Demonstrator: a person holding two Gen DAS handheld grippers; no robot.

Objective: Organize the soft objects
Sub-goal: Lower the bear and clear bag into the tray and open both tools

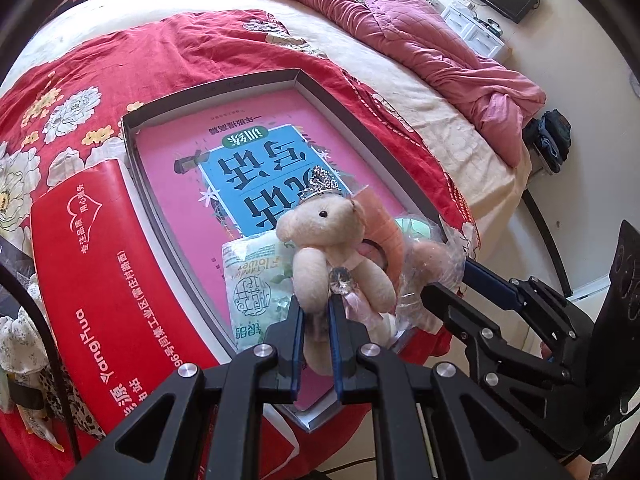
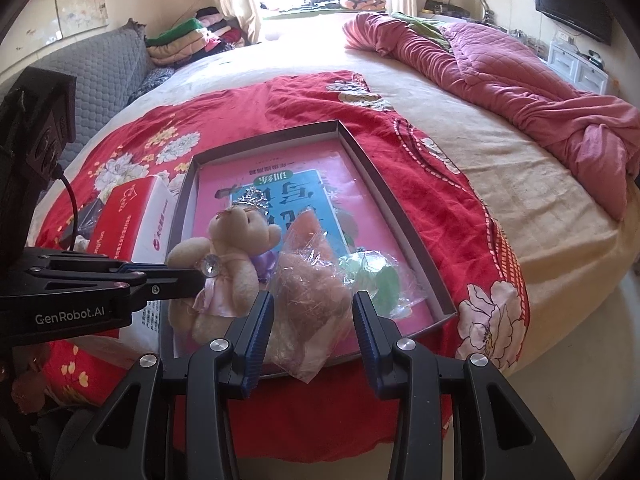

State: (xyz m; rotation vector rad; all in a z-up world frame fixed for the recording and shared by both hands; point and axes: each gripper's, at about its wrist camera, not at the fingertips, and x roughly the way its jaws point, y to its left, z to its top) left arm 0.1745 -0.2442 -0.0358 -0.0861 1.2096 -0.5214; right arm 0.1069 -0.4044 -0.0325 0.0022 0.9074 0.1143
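Note:
A cream plush bear (image 1: 332, 256) with a silver crown and pink dress stands upright at the near end of a shallow grey box (image 1: 216, 90). My left gripper (image 1: 316, 308) is shut on the bear's lower body; it also shows in the right wrist view (image 2: 196, 276), holding the bear (image 2: 236, 252). My right gripper (image 2: 312, 312) is open, its fingers either side of a plastic-wrapped brown plush toy (image 2: 312, 284) lying in the box (image 2: 376, 160). An orange carrot plush (image 2: 310, 228) lies behind it. A green tissue pack (image 1: 252, 280) lies by the bear.
A pink and blue book (image 1: 256, 168) lines the box bottom. A red carton (image 1: 100, 280) lies left of the box on the red floral blanket (image 2: 248, 120). A pink quilt (image 2: 520, 80) is bunched at the far right of the bed. A grey sofa (image 2: 104, 76) stands left.

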